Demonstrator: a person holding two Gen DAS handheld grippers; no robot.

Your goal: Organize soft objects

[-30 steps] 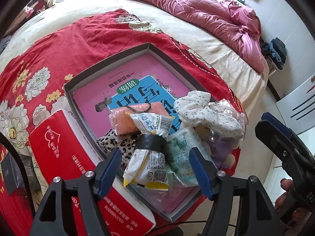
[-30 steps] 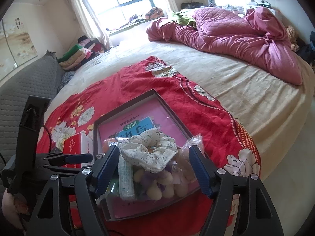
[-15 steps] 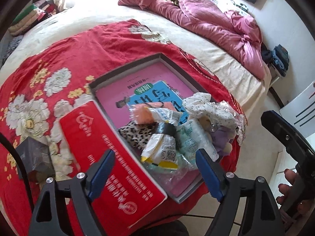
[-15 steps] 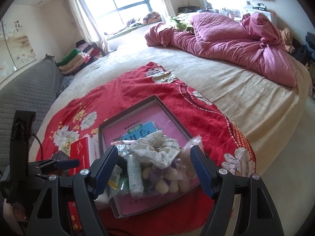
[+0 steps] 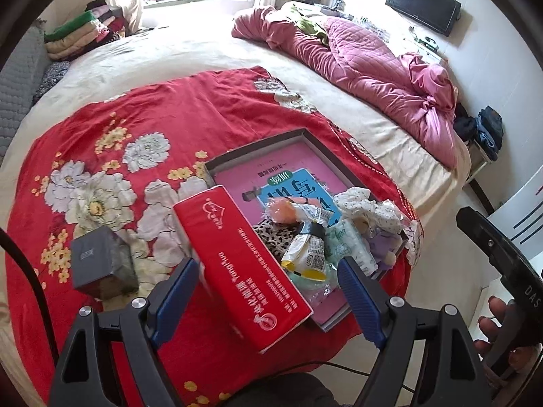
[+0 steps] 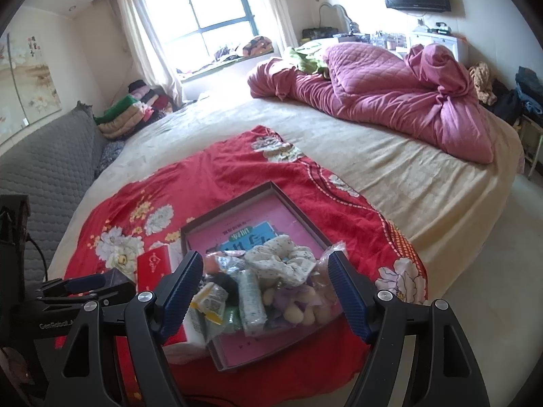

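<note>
Bedroom, wide bed [image 6: 424,183] under a red floral cloth [image 5: 142,129], pink quilt [image 6: 390,101] bunched at upper right. Heaped at lower centre in a shallow grey tray [image 5: 258,146]: floral scrunchie [image 6: 281,261], snack packet [image 5: 305,247], tissue pack [image 6: 253,300], beside a red box [image 5: 244,271]. Left gripper [image 5: 266,296] and right gripper [image 6: 263,291] both spread wide, empty, raised above the heap.

A tray [image 5: 307,135] is lying on a blanket [image 5: 142,112] spread over the bed [image 5: 190,54], holding a book [image 5: 285,173] under piled soft items [image 5: 325,234], with a long box [image 5: 244,264] lying just left of the tray and a small box [image 5: 101,264] sitting farther left.
</note>
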